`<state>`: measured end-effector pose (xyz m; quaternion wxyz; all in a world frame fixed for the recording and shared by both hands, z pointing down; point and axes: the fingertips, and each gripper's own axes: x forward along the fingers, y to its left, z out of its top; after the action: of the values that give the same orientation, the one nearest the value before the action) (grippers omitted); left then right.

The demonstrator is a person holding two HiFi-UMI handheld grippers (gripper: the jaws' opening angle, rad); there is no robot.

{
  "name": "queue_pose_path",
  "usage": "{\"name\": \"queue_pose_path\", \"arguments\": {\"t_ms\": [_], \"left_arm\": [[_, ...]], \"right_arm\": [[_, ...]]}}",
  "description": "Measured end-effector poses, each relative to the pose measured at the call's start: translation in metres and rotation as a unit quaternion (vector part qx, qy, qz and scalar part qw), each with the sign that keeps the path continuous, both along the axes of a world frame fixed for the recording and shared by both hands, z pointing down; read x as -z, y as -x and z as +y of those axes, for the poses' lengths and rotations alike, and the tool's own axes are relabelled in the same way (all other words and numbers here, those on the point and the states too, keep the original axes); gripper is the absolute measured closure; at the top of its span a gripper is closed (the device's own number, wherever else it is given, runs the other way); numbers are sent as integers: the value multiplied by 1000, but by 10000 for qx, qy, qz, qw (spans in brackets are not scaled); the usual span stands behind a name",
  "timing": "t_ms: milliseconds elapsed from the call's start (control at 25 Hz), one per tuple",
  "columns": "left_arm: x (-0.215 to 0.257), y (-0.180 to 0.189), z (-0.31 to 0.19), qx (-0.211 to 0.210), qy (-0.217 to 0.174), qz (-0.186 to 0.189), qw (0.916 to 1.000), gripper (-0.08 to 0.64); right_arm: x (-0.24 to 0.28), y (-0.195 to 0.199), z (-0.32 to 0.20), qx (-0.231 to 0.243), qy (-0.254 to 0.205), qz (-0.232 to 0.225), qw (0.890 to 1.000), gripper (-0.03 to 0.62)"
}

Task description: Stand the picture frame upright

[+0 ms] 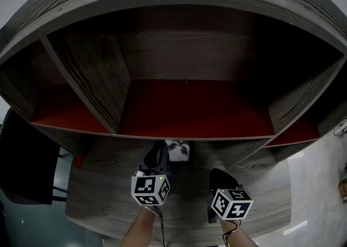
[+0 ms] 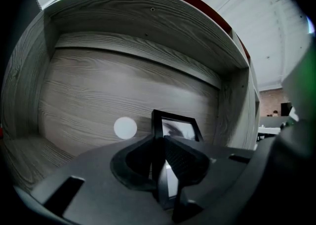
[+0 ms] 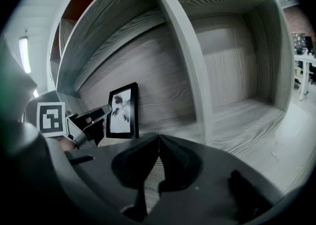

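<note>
A black picture frame (image 3: 122, 110) with a black-and-white photo stands upright in the lower wooden compartment, close to the back panel. My left gripper (image 2: 160, 141) is shut on the frame (image 2: 178, 126), with the frame's edge clamped between the jaws. From the head view the frame (image 1: 179, 151) shows just ahead of the left gripper (image 1: 158, 156). In the right gripper view the left gripper (image 3: 91, 119) holds the frame's left side. My right gripper (image 3: 159, 138) hangs to the right, jaws shut together with nothing between them, apart from the frame. In the head view the right gripper (image 1: 218, 178) sits lower right.
The shelf unit has a red-floored upper shelf (image 1: 190, 111) overhanging the lower compartment. A vertical wooden divider (image 3: 190, 61) separates the frame's bay from another bay to the right. A white round dot (image 2: 125, 128) marks the back panel. A dark chair (image 1: 24, 167) stands at left.
</note>
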<state>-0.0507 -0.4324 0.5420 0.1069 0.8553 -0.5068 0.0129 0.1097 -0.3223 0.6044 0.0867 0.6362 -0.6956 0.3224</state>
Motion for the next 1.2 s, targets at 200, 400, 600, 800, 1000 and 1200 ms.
{"name": "queue_pose_path", "arguments": {"t_ms": [200,400,600,800,1000,1200], "left_arm": [[5,-3,-16,12,-239,-5,9997,486],[-1,-5,-21,111,-172,-46,9998,488],[-9,-11,-26,220,-41,-178,9996,488],[-14,-12,-31,227,50,-285,9993,488],[-19,-12,-36,200,192,-322,9991,488],[-23,-13,-40,169,297,-336,9989,485]], "right_arm": [[-1,-4,-2,-36,8,23,10000,560],[-8,-4,-1,-60,82,-4,9999,560],[-10,-7,-1,-86,113,-1,9999,560],[-12,-8,0,-79,130,-11,9999,560],[-13,-6,2,-15,147,-12,9999,560],[-14,-8,1,-31,148,-19,9999,560]]}}
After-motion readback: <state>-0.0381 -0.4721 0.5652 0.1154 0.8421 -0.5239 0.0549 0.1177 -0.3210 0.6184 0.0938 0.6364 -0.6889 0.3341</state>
